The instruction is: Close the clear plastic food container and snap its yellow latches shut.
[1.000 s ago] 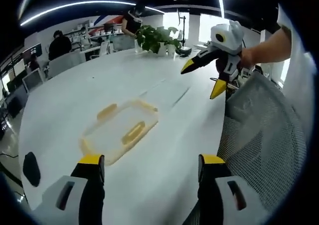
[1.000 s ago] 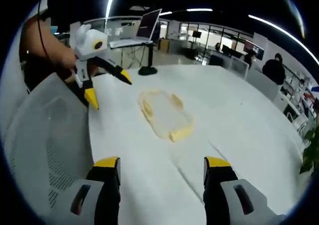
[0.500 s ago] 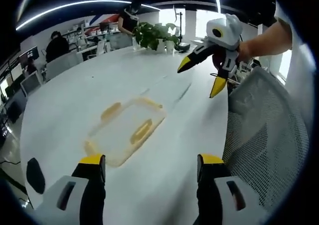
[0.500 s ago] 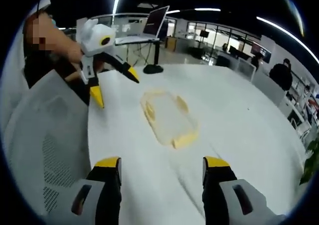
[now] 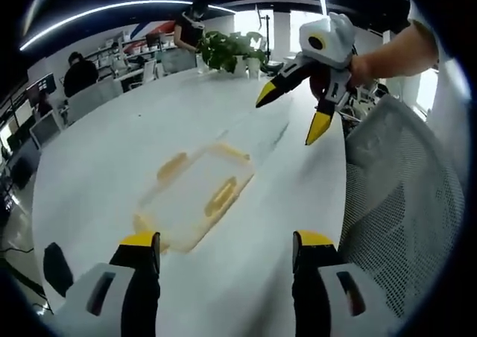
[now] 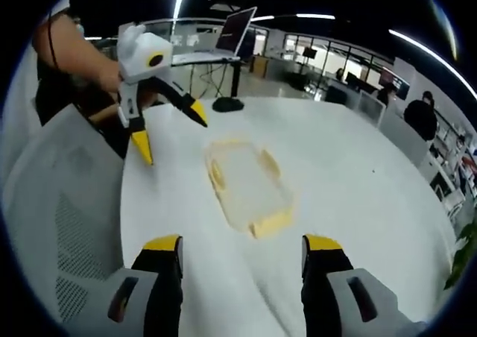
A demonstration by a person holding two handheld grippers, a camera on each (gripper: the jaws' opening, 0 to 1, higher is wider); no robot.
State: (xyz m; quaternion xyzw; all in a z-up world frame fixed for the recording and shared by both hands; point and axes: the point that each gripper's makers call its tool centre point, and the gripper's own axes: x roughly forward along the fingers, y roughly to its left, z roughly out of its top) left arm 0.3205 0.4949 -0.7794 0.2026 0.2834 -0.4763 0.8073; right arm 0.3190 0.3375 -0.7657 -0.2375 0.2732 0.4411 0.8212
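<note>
A clear plastic food container [image 5: 195,197] with yellow latches lies flat on the white table [image 5: 112,150], lid on it. It also sits mid-table in the right gripper view [image 6: 247,187]. My left gripper [image 5: 223,251] hovers open just short of its near end; from the other side it hangs open [image 6: 168,132] above the table's edge, left of the container. My right gripper [image 6: 238,255] is open, above the table short of the container, and appears open in the air at upper right [image 5: 289,113] beyond the container. Neither touches it.
A white mesh chair back [image 5: 399,203] stands at the table's edge, also seen at left [image 6: 59,218]. A potted plant [image 5: 231,54] is at the far end. A laptop on a stand [image 6: 223,46] and seated people [image 5: 82,72] are beyond.
Both views have drifted slightly closer to the container. The right gripper has come a little lower and nearer in the left gripper view. The container has not moved.
</note>
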